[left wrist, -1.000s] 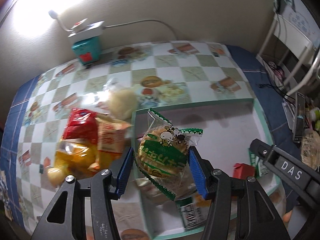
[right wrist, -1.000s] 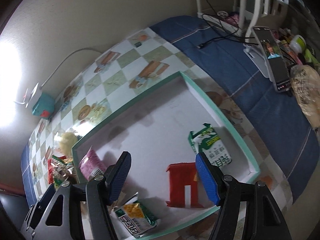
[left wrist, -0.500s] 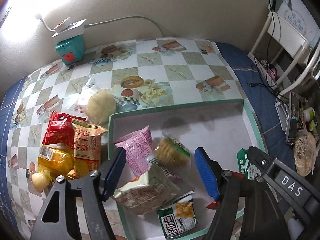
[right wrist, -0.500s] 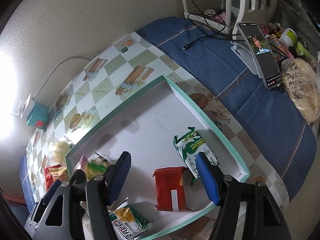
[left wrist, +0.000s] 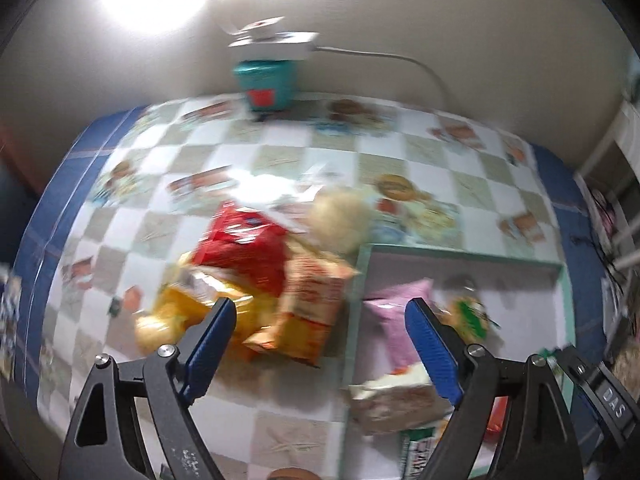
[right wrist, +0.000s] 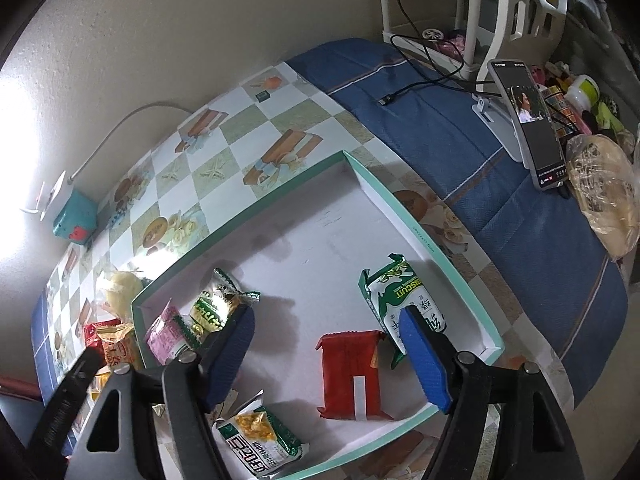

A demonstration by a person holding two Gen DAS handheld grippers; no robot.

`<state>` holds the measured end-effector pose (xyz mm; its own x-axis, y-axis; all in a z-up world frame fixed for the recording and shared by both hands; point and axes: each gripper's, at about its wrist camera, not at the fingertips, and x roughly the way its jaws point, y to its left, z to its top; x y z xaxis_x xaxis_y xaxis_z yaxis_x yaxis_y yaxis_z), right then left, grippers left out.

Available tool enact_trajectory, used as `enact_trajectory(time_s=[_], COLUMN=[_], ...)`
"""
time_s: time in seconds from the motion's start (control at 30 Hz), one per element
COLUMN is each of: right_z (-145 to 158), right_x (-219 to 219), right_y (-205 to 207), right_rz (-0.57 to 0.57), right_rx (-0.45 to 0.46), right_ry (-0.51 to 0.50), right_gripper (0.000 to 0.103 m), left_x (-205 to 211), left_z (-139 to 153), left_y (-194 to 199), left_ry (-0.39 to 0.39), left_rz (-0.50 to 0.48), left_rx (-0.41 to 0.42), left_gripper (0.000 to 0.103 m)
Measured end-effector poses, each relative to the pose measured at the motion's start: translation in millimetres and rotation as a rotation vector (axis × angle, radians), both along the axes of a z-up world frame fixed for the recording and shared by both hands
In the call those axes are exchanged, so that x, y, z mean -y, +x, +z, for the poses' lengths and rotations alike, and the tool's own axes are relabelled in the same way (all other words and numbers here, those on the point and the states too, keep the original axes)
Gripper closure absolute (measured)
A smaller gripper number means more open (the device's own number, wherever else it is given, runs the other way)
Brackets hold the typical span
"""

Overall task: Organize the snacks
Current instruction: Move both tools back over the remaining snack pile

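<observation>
The snacks split around the shallow green-rimmed tray [right wrist: 456, 272]: inside it lie a green biscuit pack [right wrist: 400, 304] near the far right wall, a red packet [right wrist: 352, 372] beside it, a corn-snack pack [right wrist: 260, 440] at the near edge, and a pink packet [right wrist: 168, 336] with a green cookie pack [right wrist: 216, 308] in the left corner. Just outside the tray's left wall sits the unsorted heap: a red bag [left wrist: 240, 252], an orange packet [left wrist: 308, 304], a yellow bag [left wrist: 188, 312] and a pale round bun [left wrist: 340, 224] in clear wrap. You're between placements now, I'd say, one drop finished and the next pick ahead. Your left gripper [left wrist: 320, 340] has just been opening, jaws wide apart with nothing between them, hanging over the heap at the tray's left wall; that view is blurred. Your right gripper [right wrist: 324, 356] has also eased wider and is empty above the tray's red packet. Next move likely calls for dropping the left jaws around one crinkly bag, and closing gently.
</observation>
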<state>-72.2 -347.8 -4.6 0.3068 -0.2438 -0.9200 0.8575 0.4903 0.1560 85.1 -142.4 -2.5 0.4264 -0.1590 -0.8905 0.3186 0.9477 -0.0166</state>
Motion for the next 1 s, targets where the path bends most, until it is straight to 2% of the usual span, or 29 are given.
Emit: enact_trajectory(time_s=[0.17,0.27,0.47,0.6,0.63,0.7,1.0], right_z=[2.9,3.2,2.0,-0.8,-1.0,-1.9,-2.6], right_x=[-8.5,-14.5,-25.3,-34.7,-37.1,-43.3,-72.6], right_y=[6.9,12.2,20.1,28.7,30.6,35.9,53.4], right_rz=[0.031,0.053,0.090,0.129,0.139,0.165,0.263], right_rx=[-0.020,-0.032,-0.055,-0.076,-0.077,-0.080,-0.049], right_ry=[-0.034,-0.051,-0.083,-0.108,-0.112,-0.120,-0.129], right_gripper=[0.024,0.013,0.012,0.012,0.011,0.000,0.000], left_x=[-35.2,-52.8,-78.2,-96.4,-99.5,-107.9,-138.4], left_z=[-2.9,-2.7,1.2,3.6,4.2,4.5,4.5], left_y=[11.1,15.9,25.1,31.5,32.3,34.9,45.1], left_ry=[0.001,0.006,0.005,0.014,0.014,0.012,-0.012], left_rz=[0.124,0.172,0.236,0.299,0.312,0.335,0.375], left_rx=[-0.018,-0.020,-0.016,-0.003,-0.003,-0.004,-0.019], left_gripper=[0.016,0.016,0.016,0.007,0.007,0.007,0.007])
